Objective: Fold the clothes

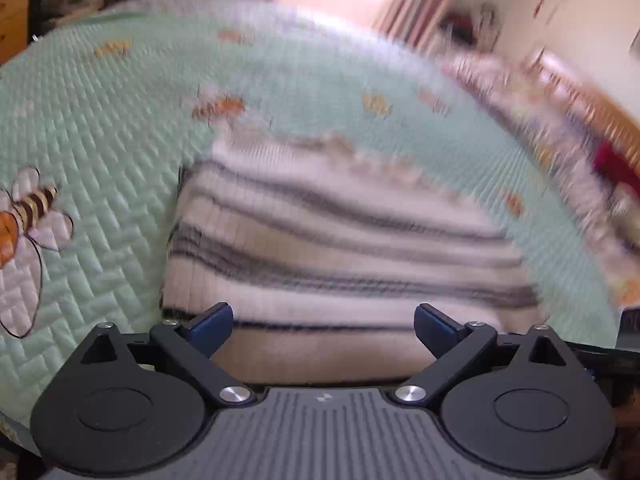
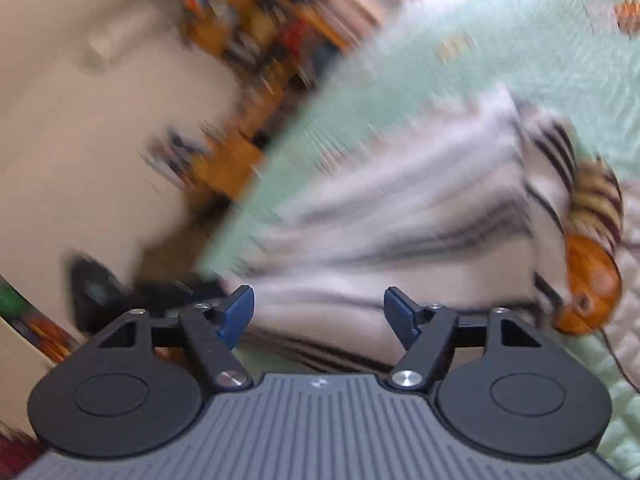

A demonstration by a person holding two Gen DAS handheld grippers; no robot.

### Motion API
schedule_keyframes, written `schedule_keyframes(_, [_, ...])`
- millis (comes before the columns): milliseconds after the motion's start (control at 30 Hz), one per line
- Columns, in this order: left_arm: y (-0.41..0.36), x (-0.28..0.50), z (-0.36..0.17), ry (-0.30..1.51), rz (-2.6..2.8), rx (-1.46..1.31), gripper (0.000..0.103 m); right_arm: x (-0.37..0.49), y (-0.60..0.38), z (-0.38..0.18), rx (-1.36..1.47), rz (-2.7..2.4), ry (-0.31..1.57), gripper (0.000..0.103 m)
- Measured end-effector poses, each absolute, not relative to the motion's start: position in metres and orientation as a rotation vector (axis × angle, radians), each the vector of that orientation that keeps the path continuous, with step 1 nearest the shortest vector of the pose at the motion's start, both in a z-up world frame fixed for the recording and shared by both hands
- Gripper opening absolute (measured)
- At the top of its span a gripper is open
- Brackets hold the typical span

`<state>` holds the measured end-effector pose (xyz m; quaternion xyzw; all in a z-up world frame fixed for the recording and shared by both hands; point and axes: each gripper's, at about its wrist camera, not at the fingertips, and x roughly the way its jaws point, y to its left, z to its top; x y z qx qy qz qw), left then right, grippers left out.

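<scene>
Both spread-wide, empty grippers, left gripper and right gripper, apparently hover over the blurred striped garment.

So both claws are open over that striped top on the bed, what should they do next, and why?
Probably lower both and pinch the near edge of the striped top. The left gripper and right gripper stand open and empty, with the top lying on the green quilt just ahead. The right view is heavily blurred, so the exact grab spot is a guess.

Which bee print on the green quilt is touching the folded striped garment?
The big orange-and-brown striped bee beside the white, dark-striped knit garment; the garment's edge overlaps it. The small orange bees farther up the mint-green quilt lie clear.
</scene>
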<state>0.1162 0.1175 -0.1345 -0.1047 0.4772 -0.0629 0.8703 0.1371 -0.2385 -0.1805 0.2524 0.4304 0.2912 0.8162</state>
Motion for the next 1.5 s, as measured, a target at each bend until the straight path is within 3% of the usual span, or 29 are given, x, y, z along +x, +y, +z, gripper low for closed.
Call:
schedule_keyframes(33, [0.120, 0.119, -0.153, 1.036, -0.124, -0.182, 0.097, 0.136, -0.246, -0.190, 0.540, 0.620, 0.907, 0.002])
schedule_keyframes(133, [0.121, 0.109, -0.160, 0.987, -0.155, -0.151, 0.100, 0.130, -0.260, -0.184, 0.546, 0.588, 0.907, 0.000])
schedule_keyframes(200, [0.116, 0.109, -0.157, 0.976, -0.144, -0.138, 0.100, 0.128, -0.244, -0.157, 0.394, 0.565, 0.891, 0.000])
schedule_keyframes(233, [0.115, 0.109, -0.156, 0.972, -0.140, -0.146, 0.100, 0.126, -0.236, -0.143, 0.354, 0.572, 0.875, 0.009])
schedule_keyframes(367, [0.120, 0.104, -0.139, 0.939, -0.152, -0.220, 0.095, 0.123, -0.205, -0.117, 0.412, 0.768, 0.783, 0.009])
schedule_keyframes(467, [0.121, 0.099, -0.122, 0.887, -0.200, -0.259, 0.095, 0.138, -0.183, -0.129, 0.484, 0.863, 0.796, 0.013])
schedule_keyframes(500, [0.118, 0.100, -0.121, 0.889, -0.201, -0.244, 0.097, 0.139, -0.180, -0.132, 0.476, 0.857, 0.808, 0.001])
schedule_keyframes(700, [0.125, 0.100, -0.142, 0.958, -0.147, -0.223, 0.094, 0.144, -0.164, -0.149, 0.430, 0.821, 0.879, 0.000])
schedule_keyframes(867, [0.108, 0.093, -0.121, 0.872, -0.227, -0.240, 0.095, 0.132, -0.147, -0.147, 0.437, 0.867, 0.834, 0.024])
schedule_keyframes(933, [0.093, 0.102, -0.135, 0.924, -0.198, -0.174, 0.099, 0.137, -0.136, -0.158, 0.457, 0.895, 0.829, 0.040])
schedule_keyframes(967, [0.087, 0.108, -0.151, 0.978, -0.159, -0.135, 0.100, 0.142, -0.127, -0.173, 0.412, 0.858, 0.885, 0.035])
schedule_keyframes(1000, [0.085, 0.109, -0.157, 0.988, -0.147, -0.117, 0.103, 0.141, -0.125, -0.180, 0.391, 0.850, 0.883, 0.018])
schedule_keyframes(1167, [0.089, 0.100, -0.160, 0.933, -0.168, -0.120, 0.103, 0.141, -0.123, -0.178, 0.313, 0.850, 0.874, 0.018])
schedule_keyframes(1367, [0.117, 0.088, -0.139, 0.842, -0.212, -0.274, 0.099, 0.134, -0.137, -0.148, 0.475, 0.927, 0.770, 0.035])
schedule_keyframes(1433, [0.127, 0.092, -0.143, 0.854, -0.167, -0.280, 0.101, 0.141, -0.133, -0.161, 0.517, 0.934, 0.805, 0.054])
schedule_keyframes(1467, [0.131, 0.098, -0.152, 0.891, -0.133, -0.273, 0.099, 0.141, -0.128, -0.173, 0.469, 0.904, 0.837, 0.053])
schedule_keyframes(1500, [0.135, 0.103, -0.160, 0.927, -0.100, -0.267, 0.099, 0.141, -0.123, -0.186, 0.412, 0.870, 0.871, 0.030])
